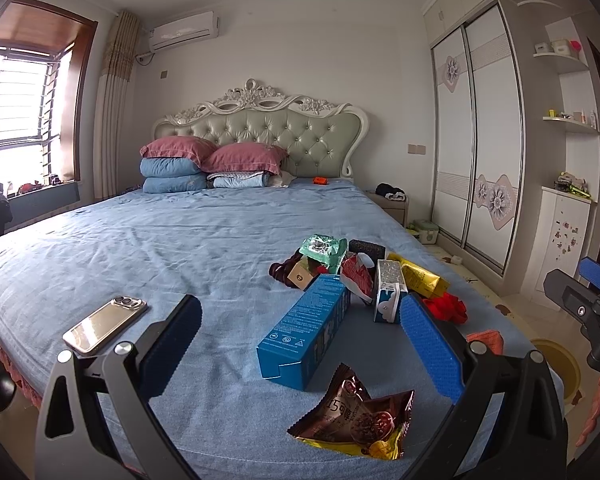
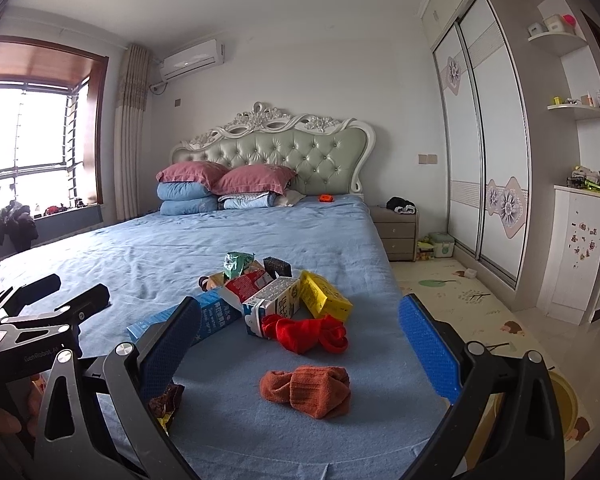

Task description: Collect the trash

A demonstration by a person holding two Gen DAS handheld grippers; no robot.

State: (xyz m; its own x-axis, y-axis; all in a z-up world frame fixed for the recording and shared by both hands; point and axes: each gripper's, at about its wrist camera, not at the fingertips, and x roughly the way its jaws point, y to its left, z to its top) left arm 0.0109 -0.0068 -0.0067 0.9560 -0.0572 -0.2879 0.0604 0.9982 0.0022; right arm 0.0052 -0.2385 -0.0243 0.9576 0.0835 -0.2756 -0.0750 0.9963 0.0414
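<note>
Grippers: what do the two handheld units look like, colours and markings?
Both match: the left gripper and right gripper have black and grey metal linkage arms with silver pivot bolts and two flat fingers with dimpled blue rubber pads. The left unit's body carries white "GenRobot" lettering.

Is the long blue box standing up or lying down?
Lying down. The blue box rests on its long side on the blue bedsheet, one end pointing toward the left gripper's camera.
</note>
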